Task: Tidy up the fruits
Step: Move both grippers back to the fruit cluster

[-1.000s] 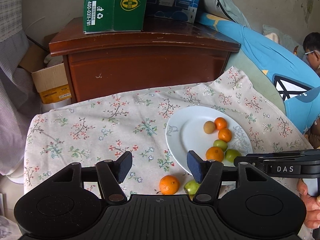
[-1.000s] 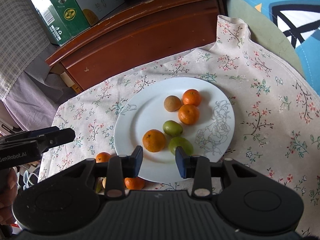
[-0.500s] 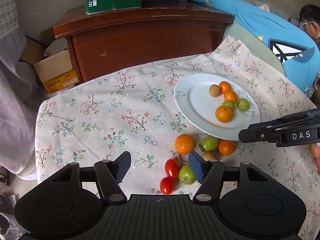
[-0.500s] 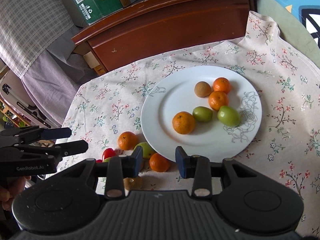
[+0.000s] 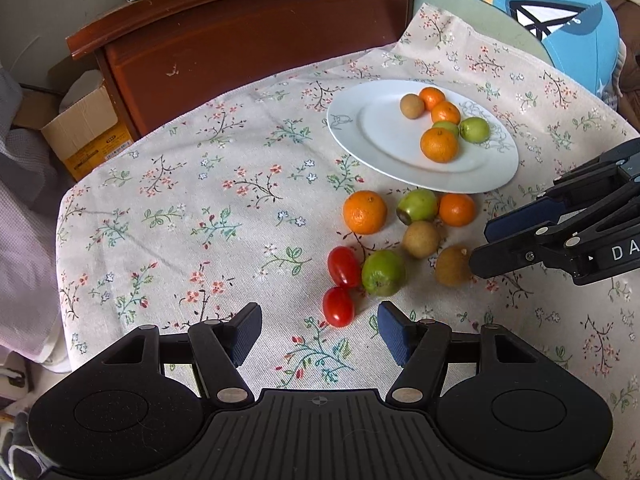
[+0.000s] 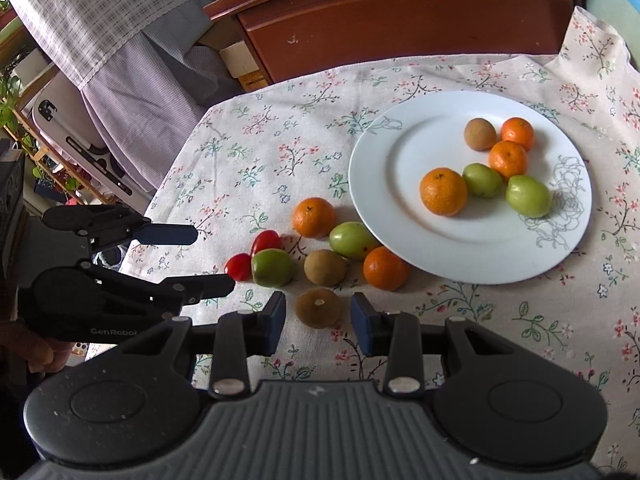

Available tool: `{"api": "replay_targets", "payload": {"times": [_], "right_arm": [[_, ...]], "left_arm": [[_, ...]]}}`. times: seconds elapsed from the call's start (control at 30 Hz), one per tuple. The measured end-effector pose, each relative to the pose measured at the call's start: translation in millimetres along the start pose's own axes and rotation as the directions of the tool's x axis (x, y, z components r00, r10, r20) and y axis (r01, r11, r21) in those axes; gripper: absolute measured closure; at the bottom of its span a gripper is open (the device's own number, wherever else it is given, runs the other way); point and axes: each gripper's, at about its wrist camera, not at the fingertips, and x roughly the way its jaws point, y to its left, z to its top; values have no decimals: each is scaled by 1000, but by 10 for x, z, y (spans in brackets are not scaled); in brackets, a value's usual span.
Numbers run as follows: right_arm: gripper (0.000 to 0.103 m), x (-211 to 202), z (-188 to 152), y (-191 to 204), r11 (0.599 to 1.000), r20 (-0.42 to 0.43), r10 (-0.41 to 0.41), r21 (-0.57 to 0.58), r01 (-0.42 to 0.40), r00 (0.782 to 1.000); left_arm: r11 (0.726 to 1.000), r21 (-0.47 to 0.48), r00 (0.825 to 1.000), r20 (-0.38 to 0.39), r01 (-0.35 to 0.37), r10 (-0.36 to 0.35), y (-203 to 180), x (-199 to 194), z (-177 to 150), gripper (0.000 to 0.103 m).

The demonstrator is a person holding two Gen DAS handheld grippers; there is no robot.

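A lived-in home room: a floral tablecloth (image 5: 200, 208) covers the surface, a dark wooden cabinet (image 5: 256, 40) stands behind it, a cardboard box (image 5: 80, 128) sits on the floor, and checked fabric (image 6: 100, 16) hangs beside potted plants (image 6: 8, 108).

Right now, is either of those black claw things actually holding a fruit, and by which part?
Nothing is held. The right gripper is open around a brown fruit lying on the cloth, pads clear of its sides. The left gripper is open and empty.
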Motion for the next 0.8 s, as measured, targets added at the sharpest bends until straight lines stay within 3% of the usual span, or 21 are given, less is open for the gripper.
{"api": "replay_targets", "payload": {"times": [0.43, 0.57, 0.8], "right_arm": [[66, 143, -10, 42, 999, -17, -48, -14, 47, 999], [66, 188, -5, 44, 998, -27, -55, -13, 55, 998], [66, 222, -14, 55, 997, -38, -69, -22, 68, 997]], "left_arm": [[999, 49, 1000, 5, 16, -16, -37, 117, -45, 42], [999, 25, 999, -3, 47, -47, 4, 154, -38, 60], [999, 15, 999, 3, 52, -52, 1, 173, -25, 60]]}}
